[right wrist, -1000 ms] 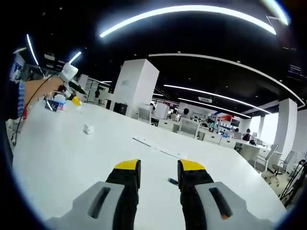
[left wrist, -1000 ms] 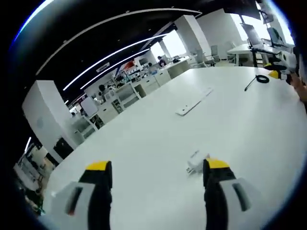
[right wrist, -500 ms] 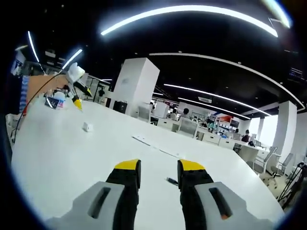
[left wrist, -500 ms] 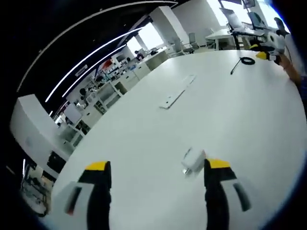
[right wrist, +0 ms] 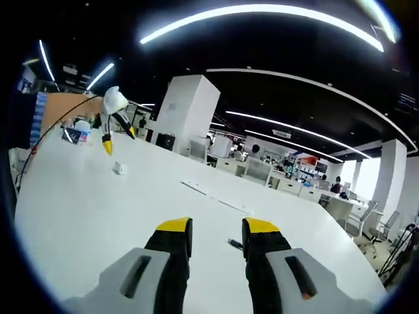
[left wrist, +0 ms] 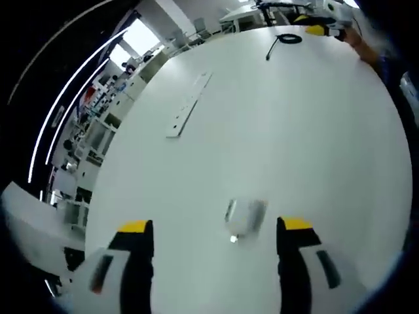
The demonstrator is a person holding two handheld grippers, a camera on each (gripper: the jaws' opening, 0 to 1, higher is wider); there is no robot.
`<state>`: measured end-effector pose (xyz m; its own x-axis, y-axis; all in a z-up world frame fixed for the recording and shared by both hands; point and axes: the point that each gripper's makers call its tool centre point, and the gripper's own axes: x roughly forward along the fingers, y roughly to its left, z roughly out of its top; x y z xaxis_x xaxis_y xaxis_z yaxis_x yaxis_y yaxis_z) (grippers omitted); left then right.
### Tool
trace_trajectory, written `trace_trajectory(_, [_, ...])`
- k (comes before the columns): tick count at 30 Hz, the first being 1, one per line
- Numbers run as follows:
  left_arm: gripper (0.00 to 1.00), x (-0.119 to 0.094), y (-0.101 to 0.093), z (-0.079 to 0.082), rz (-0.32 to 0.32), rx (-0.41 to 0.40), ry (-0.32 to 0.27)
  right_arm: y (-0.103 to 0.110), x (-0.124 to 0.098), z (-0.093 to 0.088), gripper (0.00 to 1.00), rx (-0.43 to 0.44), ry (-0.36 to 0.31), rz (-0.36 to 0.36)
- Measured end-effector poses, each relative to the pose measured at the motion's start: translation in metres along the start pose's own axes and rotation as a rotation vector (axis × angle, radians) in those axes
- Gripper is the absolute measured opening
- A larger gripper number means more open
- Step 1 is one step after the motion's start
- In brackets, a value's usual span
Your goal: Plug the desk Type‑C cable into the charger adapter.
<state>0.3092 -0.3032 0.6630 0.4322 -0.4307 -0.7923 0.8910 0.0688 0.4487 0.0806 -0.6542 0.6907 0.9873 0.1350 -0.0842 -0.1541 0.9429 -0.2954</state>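
Fingers of the left gripper (left wrist: 213, 245) stand wide apart and empty, bracketing the small white charger adapter (left wrist: 245, 216) on the white counter (left wrist: 314, 131), apparently lined up to grasp it. Well beyond the adapter lies the coiled black Type-C cable (left wrist: 283, 42). The right gripper (right wrist: 214, 237), narrowly parted, holds nothing.

Left tongs (left wrist: 213, 229), right tongs (right wrist: 215, 229): grey/black jaws w/ yellow tips.

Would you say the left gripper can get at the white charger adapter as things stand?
Probably yes: the left gripper is open, the charger adapter lies on the bare white table just ahead between its jaws, and nothing stands between them.
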Motion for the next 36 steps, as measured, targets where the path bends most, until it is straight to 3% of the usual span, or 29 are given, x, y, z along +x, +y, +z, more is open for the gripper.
trace_trajectory(9, [0.73, 0.030, -0.005, -0.003, -0.096, 0.018, 0.079, -0.001, 0.003, -0.001, 0.30, -0.003, 0.011, 0.003])
trace_trajectory(16, [0.73, 0.050, -0.016, -0.023, -0.186, 0.039, 0.187, -0.002, 0.004, -0.003, 0.30, -0.012, 0.024, 0.007])
trace_trajectory(25, [0.69, 0.059, -0.022, -0.017, -0.219, 0.085, 0.195, -0.001, 0.004, -0.006, 0.30, -0.018, 0.040, 0.010])
trace_trajectory(32, [0.44, 0.057, -0.045, -0.020, -0.384, 0.117, 0.242, 0.004, 0.006, -0.009, 0.30, -0.027, 0.054, 0.025])
trace_trajectory(34, [0.37, 0.056, -0.049, -0.020, -0.408, 0.110, 0.252, 0.005, 0.006, -0.010, 0.30, -0.031, 0.056, 0.028])
trace_trajectory(36, [0.37, 0.057, -0.049, -0.021, -0.421, 0.113, 0.258, 0.006, 0.006, -0.011, 0.30, -0.034, 0.061, 0.030])
